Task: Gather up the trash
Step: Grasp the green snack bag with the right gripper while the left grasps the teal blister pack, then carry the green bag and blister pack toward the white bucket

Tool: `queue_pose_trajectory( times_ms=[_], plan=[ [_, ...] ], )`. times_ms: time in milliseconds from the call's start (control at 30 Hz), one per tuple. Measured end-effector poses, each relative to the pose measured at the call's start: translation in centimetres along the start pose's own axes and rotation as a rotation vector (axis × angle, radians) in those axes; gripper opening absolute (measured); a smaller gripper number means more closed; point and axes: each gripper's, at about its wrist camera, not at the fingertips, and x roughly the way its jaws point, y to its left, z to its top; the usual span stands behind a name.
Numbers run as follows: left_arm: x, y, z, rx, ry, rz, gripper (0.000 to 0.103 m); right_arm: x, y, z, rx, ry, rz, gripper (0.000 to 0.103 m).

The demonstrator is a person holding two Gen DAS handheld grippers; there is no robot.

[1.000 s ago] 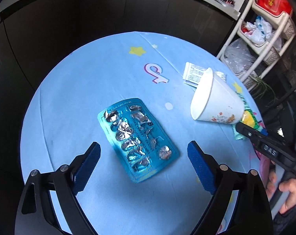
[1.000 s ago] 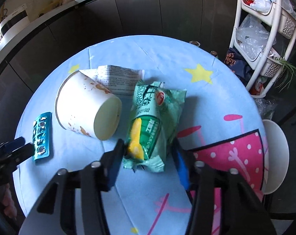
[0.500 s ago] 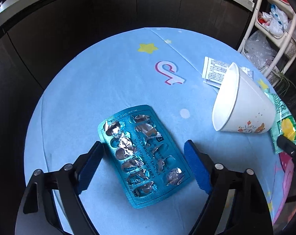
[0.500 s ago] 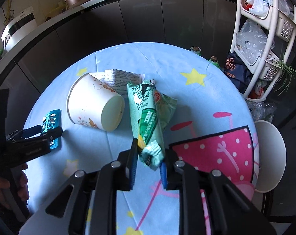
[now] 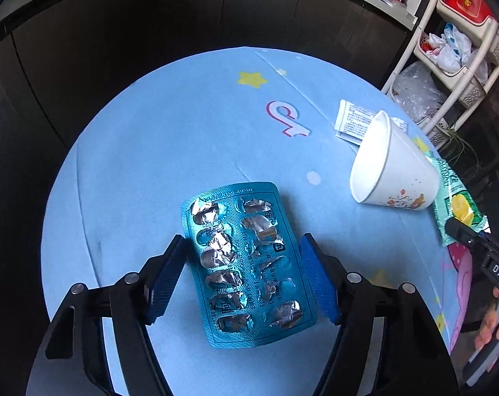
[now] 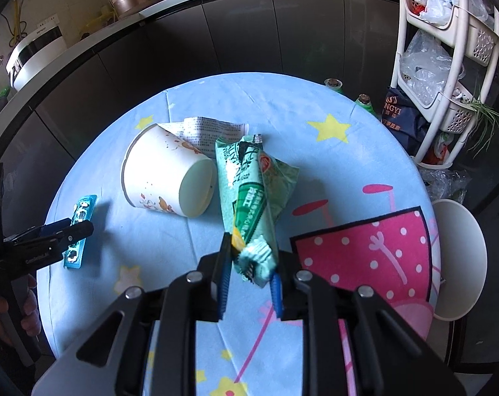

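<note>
While both tools work the tabletop (image 5: 170, 138), two pieces of trash are being taken at once.
Right tool (image 6: 249, 275) is clamped on the tail of the green wrapper (image 6: 249, 194), which slants up off the cloth, so it looks lifted. Left tool (image 5: 241, 279) is partly open, jaws either side of the flat blister pack (image 5: 246, 260), seemingly not yet gripping. Paper cup (image 6: 168, 178) lies tipped on a leaflet (image 6: 213, 130), untouched.

"das" shows on the right gripper (image 5: 474, 241), and "ngyi" on a dark bag (image 6: 401, 118).
</note>
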Motion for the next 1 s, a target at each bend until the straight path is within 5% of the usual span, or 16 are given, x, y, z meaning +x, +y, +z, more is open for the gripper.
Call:
queue_pose_trajectory(
  times_ms=[533, 1000],
  plan=[
    [-7.1, -6.9, 0.8, 0.109, -0.120, -0.213, 0.066, -7.1, -1.8, -0.7, 0.031, -0.131, 0.010, 0.020],
    [-8.6, -18.9, 2.2, 0.275, -0.157, -0.395, 0.066, -13.9, -8.6, -3.2, 0.139, -0.224, -0.076, 0.020]
  ],
)
